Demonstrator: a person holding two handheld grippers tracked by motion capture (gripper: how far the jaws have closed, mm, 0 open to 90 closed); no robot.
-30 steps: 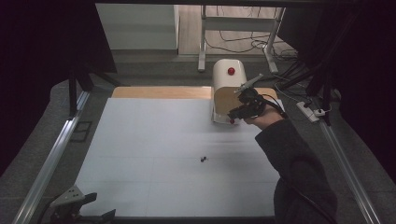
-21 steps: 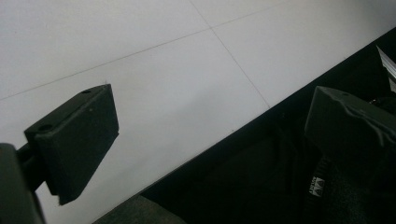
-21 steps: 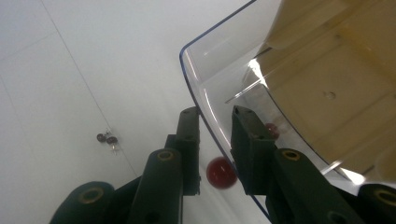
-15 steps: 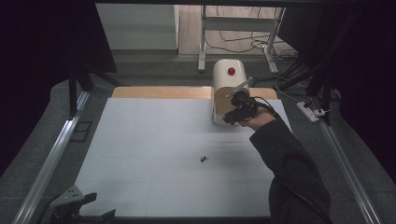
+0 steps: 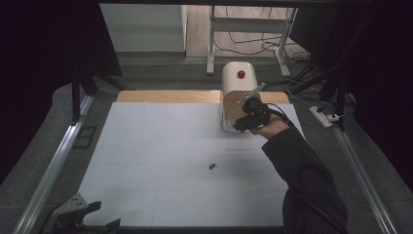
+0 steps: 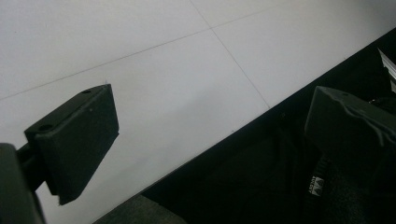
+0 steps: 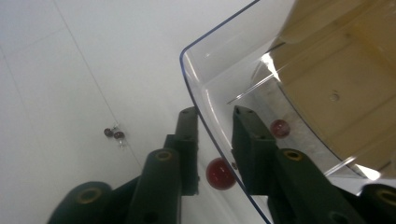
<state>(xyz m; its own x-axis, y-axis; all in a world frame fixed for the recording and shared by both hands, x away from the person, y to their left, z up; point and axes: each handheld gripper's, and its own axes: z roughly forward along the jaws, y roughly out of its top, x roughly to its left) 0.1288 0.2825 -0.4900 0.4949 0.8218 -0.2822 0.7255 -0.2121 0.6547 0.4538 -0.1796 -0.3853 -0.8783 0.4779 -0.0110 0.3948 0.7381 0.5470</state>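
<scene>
One clear plastic tray [image 7: 205,70] stands at the foot of one cream-coloured machine [image 5: 237,78], which bears one red knob [image 5: 241,74]. Two dark red balls show at the tray: one [image 7: 220,173] between the jaws of the right tool [image 7: 215,122] and one [image 7: 280,128] inside the tray. Two tiny dark beads [image 7: 113,133] lie together on the white tabletop [image 5: 160,146].

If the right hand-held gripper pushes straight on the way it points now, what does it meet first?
Probably the clear tray's wall: the right hand-held gripper has one jaw on either side of it, a dark red bead between them. Beyond it stands the wooden panel; depth is uncertain.
</scene>
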